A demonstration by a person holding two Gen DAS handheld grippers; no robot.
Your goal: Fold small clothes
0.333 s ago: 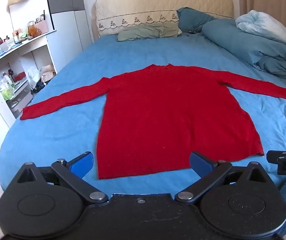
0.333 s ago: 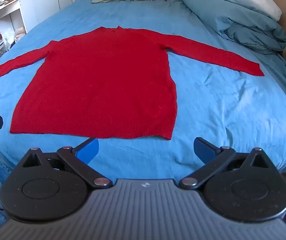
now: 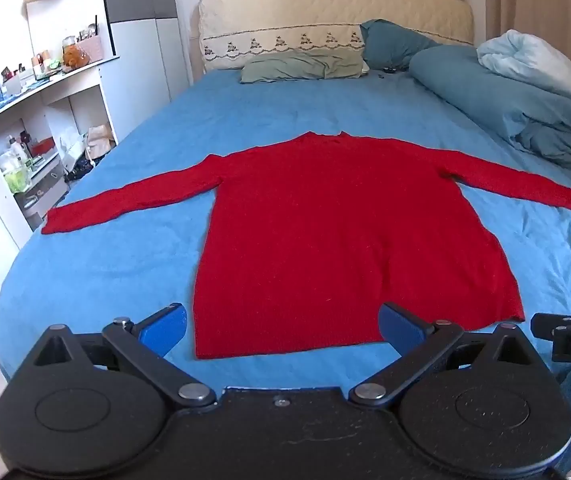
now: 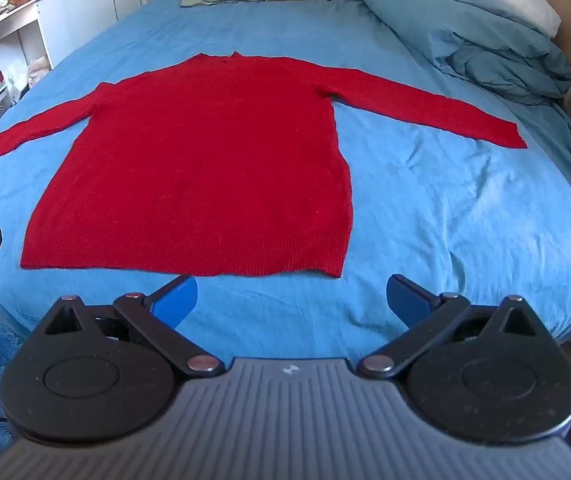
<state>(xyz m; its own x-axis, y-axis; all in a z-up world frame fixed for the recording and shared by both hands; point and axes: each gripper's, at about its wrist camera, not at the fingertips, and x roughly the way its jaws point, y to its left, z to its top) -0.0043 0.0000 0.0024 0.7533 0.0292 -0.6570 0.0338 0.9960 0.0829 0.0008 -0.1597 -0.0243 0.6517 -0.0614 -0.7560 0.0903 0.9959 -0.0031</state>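
Sweater (image 3: 349, 236), red, flat on the bed (image 3: 133, 248) with sleeves out, hem just ahead of both our tongs. Left tongs (image 3: 281, 326) and right tongs (image 4: 291, 298) spread, holding nothing. Folding not yet begun, we judge; next move calls for pinching a sleeve or hem corner.

1. The left gripper (image 3: 281, 326) has its jaws spread wide, blue fingertips (image 3: 163, 327) well apart and holding nothing.
2. The right gripper (image 4: 291, 300) is likewise spread wide and holds nothing.
3. Both point forward, held level and side by side; part of each shows at the edge of the other's view.
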